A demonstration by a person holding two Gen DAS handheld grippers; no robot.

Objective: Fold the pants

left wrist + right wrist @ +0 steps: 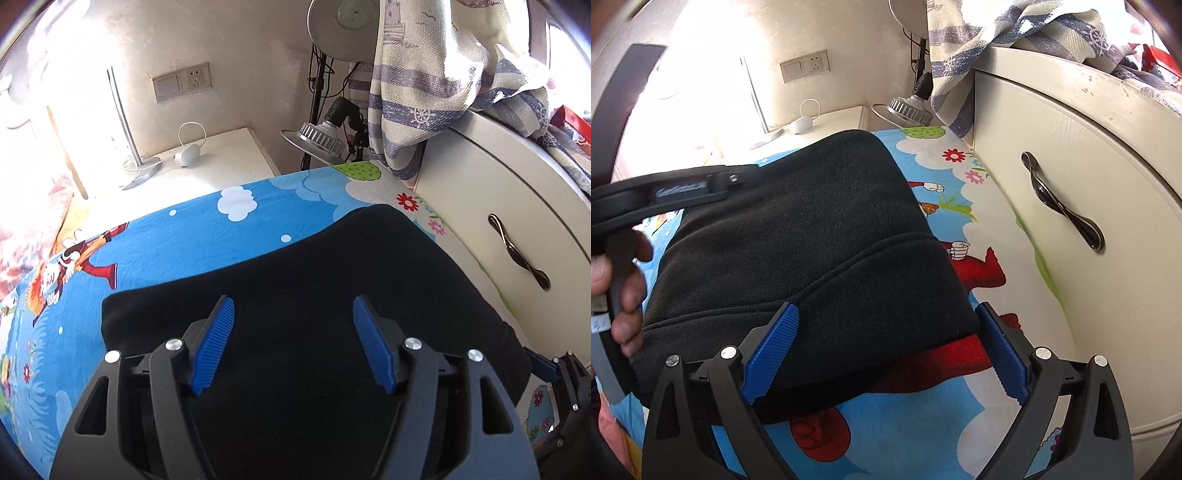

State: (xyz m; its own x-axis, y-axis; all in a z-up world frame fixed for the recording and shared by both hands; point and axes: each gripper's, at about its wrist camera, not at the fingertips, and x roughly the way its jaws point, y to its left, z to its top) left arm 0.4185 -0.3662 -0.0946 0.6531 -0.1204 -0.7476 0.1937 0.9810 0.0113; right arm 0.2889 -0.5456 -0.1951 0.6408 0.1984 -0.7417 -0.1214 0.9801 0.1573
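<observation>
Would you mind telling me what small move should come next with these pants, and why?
Probably lift both claws away: the black fleece pants already lie as a compact folded bundle on the cartoon-print blue bedsheet, and the left claw and right claw are open, gripping nothing.

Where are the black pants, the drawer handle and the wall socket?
black pants (812, 229), right wrist view, middle of the folded cloth
drawer handle (1063, 206), right wrist view, mid-bar
wall socket (195, 79), left wrist view, socket face

Matt black fleecy cloth pants (295, 266)
</observation>
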